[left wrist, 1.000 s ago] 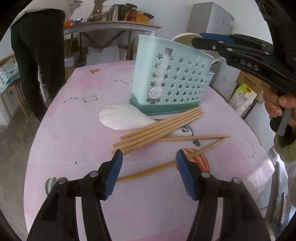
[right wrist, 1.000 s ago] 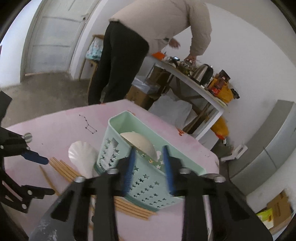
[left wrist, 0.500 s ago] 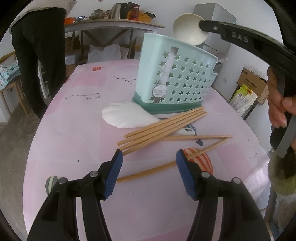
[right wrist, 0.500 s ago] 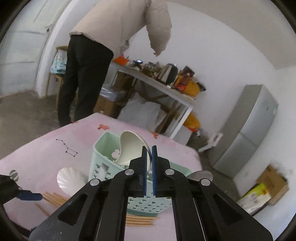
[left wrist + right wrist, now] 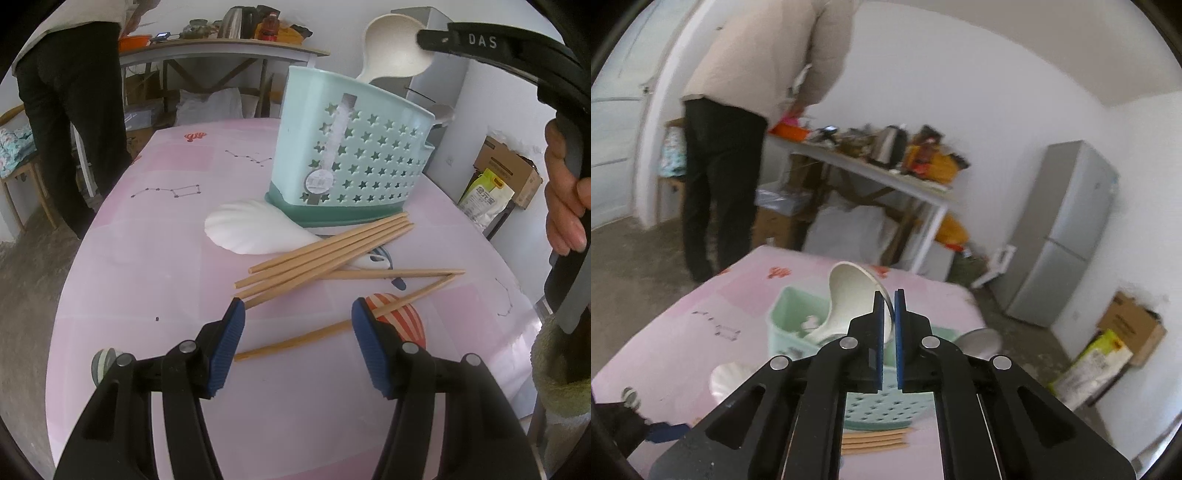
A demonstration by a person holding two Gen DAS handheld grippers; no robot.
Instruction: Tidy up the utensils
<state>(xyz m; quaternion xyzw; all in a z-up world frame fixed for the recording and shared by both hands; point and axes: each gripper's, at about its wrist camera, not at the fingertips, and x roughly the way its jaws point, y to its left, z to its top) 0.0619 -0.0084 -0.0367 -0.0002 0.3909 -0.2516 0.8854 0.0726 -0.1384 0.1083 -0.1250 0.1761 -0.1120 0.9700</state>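
Cream ladle: the cream ladle point(image 5: 397, 48) stood bowl-up in the green star-punched caddy point(image 5: 354, 158), its handle down inside and its bowl well above the rim.
Right gripper: the right gripper point(image 5: 888, 310) was pressed together on the thin edge of the ladle's bowl, pinching it between the blue pads.
Handling of the ladle: it looked like light, stiff plastic, smooth and probably a bit slippery; a pinch on the curved rim seemed apt to let it swivel, so I'd have judged the neck below the bowl a steadier hold.
Left gripper: the left gripper point(image 5: 297, 345) was spread and empty, low over the tabletop point(image 5: 147, 288), with a single chopstick point(image 5: 343, 323) lying on the cloth between its fingers, not touched as far as I could tell.
Loose chopsticks: a bundle of chopsticks point(image 5: 328, 254) lay just in front of the caddy, partly across the white shell-shaped spoon point(image 5: 255, 230); thin, rigid, light wood, likely to roll, best taken near the middle.
Shell spoon: it lay flat against the caddy's base, its handle under the sticks; smooth and possibly brittle, I could not tell the material.
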